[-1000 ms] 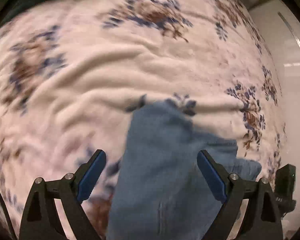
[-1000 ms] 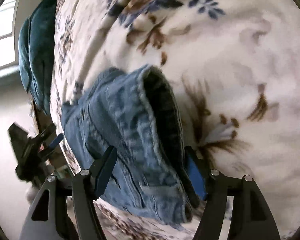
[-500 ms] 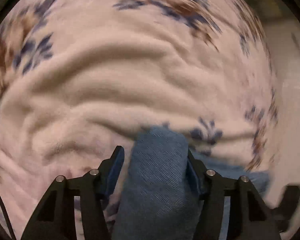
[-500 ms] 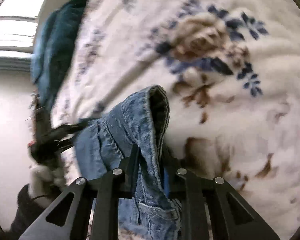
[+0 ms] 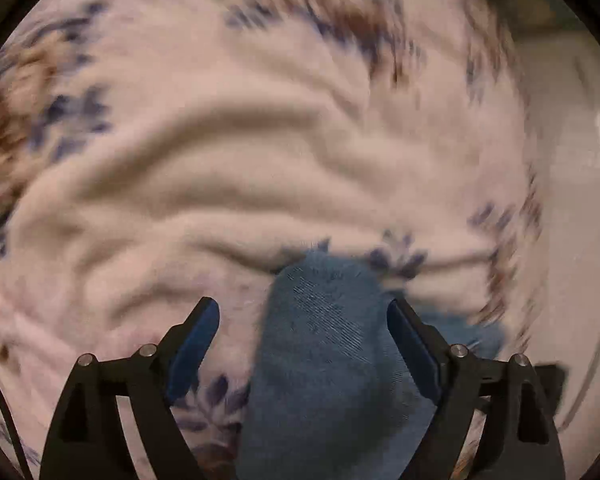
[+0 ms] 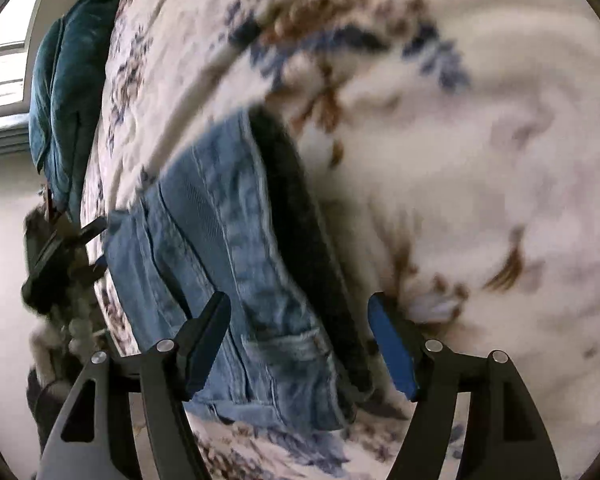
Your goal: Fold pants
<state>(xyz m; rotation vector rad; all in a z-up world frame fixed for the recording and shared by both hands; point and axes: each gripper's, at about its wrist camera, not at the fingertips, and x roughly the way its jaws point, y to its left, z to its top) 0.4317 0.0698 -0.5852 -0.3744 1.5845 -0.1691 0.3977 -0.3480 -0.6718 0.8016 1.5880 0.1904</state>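
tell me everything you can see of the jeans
The jeans are faded blue denim with pale seams and a dark inner side at one turned edge, lying bunched on a flowered blanket. Both the right gripper and left gripper straddle them, jaws just reopened, pads off the cloth.

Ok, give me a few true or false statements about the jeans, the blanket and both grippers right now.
1. The jeans lie on a floral blanket. True.
2. The right gripper is clamped shut on the denim. False: its fingers stand apart, having just opened, denim between them.
3. The left gripper is open, denim between its fingers. True.
4. The blanket is plain grey. False: white with blue and brown flowers.
5. A teal cushion shows in the right wrist view. True.
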